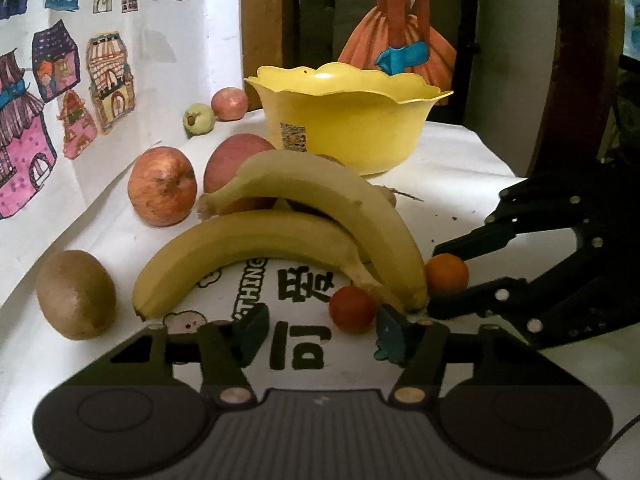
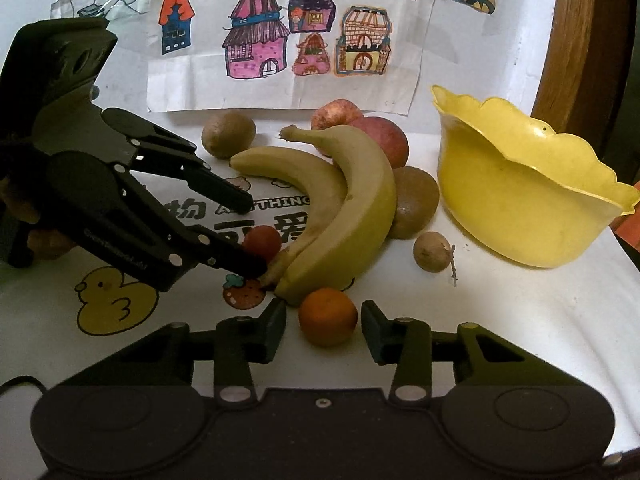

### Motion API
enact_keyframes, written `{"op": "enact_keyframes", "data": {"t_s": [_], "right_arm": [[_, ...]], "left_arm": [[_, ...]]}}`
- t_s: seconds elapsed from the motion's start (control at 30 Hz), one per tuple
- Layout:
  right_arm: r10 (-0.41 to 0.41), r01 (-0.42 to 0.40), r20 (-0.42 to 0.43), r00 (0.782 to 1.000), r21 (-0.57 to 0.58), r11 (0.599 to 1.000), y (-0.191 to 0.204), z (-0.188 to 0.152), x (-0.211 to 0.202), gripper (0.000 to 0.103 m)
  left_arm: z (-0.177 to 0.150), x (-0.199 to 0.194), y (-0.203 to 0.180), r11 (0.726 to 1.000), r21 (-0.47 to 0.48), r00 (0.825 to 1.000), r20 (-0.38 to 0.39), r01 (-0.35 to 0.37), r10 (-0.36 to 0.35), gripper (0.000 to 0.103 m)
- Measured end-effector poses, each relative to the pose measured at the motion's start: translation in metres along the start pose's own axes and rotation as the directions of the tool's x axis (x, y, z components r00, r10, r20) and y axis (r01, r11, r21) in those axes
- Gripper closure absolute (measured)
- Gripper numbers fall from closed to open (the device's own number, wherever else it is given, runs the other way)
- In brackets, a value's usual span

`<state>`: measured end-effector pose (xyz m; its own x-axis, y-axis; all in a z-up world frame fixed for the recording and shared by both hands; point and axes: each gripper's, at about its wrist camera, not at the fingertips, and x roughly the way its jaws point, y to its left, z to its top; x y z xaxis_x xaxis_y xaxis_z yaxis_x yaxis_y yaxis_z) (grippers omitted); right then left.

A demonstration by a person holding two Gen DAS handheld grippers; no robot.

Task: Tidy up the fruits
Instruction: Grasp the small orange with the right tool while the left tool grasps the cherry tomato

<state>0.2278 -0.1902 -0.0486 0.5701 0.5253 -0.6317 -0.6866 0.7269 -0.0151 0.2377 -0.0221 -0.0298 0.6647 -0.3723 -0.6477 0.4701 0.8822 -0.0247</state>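
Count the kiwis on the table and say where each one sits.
2 kiwis. One kiwi lies at the far left of the fruit cluster, beside the bananas' tips. The other kiwi sits between the bananas and the yellow bowl. More may be hidden behind the fruit.

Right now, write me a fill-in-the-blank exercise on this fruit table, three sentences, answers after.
1. The scalloped bowl is coloured ____.
2. The right gripper, jaws open, brackets a small ____ fruit.
3. The number of bananas lying beside the small red fruit near the left gripper is ____.

Missing words: yellow; orange; two
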Motion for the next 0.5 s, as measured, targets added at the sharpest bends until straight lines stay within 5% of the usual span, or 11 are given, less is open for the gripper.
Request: {"op": "enact_keyframes", "data": {"t_s": [0.1,0.43,0.5], "right_arm": [[0.001,-0.001,0.002,1.000,0.005,1.000,-0.0002,-0.0004,0.0003,0.065],[-0.011,0.011,0.004,1.000,0.018,1.000,0.0008,-0.0021,-0.0007,0.068],[-0.013,0.013,0.004,1.000,0.017,1.000,0.0009,-0.0021,-0.0008,0.069]], "left_arm": [[0.0004,-0.0006,-0.0033,1.000,0.015,1.000,0.004,0.011,-0.011,0.052],[0.0029,0.0015,-0.0018,0.997,0.042,0.997,0.034,0.064,-0.066,0.053],[0.0021,0.0017,-0.0019,0.995,0.053,0.996,0.037,0.081,-0.083,0.060]]}}
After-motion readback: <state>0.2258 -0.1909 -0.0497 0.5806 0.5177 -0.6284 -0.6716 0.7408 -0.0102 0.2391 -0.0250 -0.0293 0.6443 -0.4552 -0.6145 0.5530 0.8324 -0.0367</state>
